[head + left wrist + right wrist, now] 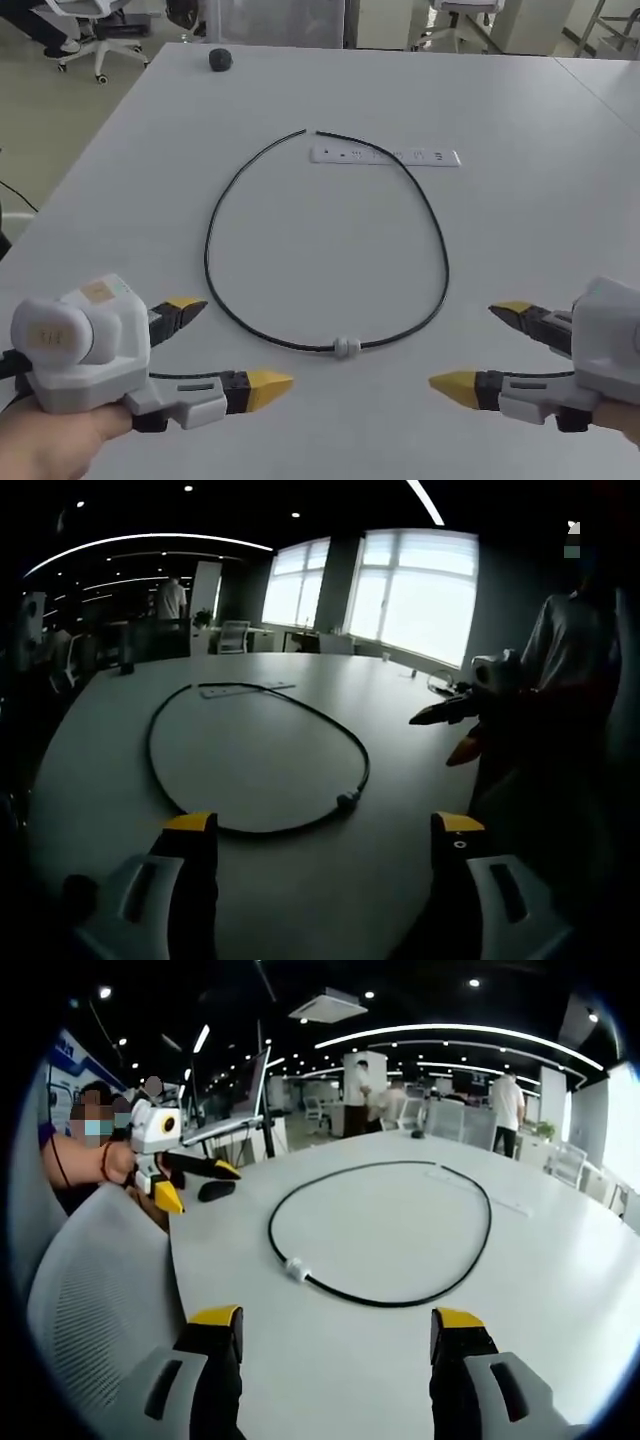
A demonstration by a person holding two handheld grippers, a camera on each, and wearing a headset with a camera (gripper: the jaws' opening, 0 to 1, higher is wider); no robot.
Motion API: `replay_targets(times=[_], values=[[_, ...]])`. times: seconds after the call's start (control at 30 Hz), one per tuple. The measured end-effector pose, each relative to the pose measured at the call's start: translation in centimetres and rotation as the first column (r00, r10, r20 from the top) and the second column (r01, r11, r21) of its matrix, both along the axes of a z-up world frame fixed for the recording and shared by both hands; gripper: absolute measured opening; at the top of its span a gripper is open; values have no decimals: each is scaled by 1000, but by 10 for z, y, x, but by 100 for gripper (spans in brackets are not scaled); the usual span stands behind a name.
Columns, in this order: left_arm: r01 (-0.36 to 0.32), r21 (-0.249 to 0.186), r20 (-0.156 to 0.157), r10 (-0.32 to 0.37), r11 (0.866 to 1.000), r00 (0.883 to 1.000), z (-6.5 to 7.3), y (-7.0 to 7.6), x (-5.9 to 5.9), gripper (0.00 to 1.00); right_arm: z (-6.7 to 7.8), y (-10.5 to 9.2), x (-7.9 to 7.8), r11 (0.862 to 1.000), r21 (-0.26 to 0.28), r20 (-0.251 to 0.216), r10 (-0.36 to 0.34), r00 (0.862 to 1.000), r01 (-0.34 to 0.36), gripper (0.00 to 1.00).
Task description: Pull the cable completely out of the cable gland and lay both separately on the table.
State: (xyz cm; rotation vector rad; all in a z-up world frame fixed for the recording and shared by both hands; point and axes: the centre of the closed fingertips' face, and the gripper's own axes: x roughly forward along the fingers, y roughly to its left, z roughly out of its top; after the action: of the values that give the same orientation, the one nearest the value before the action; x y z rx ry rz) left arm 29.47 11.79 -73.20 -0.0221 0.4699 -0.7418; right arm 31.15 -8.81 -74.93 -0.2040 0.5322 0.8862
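Note:
A thin black cable (214, 222) lies in a wide loop on the white table (520, 200), its two ends almost meeting at the far side. A small pale cable gland (345, 347) is threaded on the loop's near part; it also shows as the gland (347, 800) and the gland (295, 1269). My left gripper (240, 345) hovers open at the near left, its yellow tips apart and nothing between them. My right gripper (478, 348) hovers open at the near right, also with nothing in it. Both sit a little short of the cable (155, 750) (470, 1250).
A white label strip (385, 156) lies just past the cable ends. A dark round object (220, 59) sits near the far table edge. Office chairs (95, 30) stand beyond the table. A black mouse (216, 1190) rests near the table rim.

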Motion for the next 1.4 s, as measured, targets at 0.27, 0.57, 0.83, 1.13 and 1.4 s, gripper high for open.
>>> replay_targets(times=[0.27,0.57,0.83,1.13,1.4], values=[[9,-4,4,-9,1000,1000,2,0,-2,71,3,11,-1,998,-16,-1,61,998,-61,58],[9,0,26,-9,1000,1000,5,0,-2,68,7,25,4,991,-50,0,127,992,-127,52],[1,-1,27,-1,1000,1000,6,3,-2,70,4,47,10,967,-115,5,228,974,-226,47],[9,-11,28,-8,1000,1000,10,2,0,73,-4,63,19,927,-188,-17,326,945,-324,39],[17,-2,34,-17,1000,999,9,1,4,73,-28,81,21,862,-244,-101,433,896,-444,22]])
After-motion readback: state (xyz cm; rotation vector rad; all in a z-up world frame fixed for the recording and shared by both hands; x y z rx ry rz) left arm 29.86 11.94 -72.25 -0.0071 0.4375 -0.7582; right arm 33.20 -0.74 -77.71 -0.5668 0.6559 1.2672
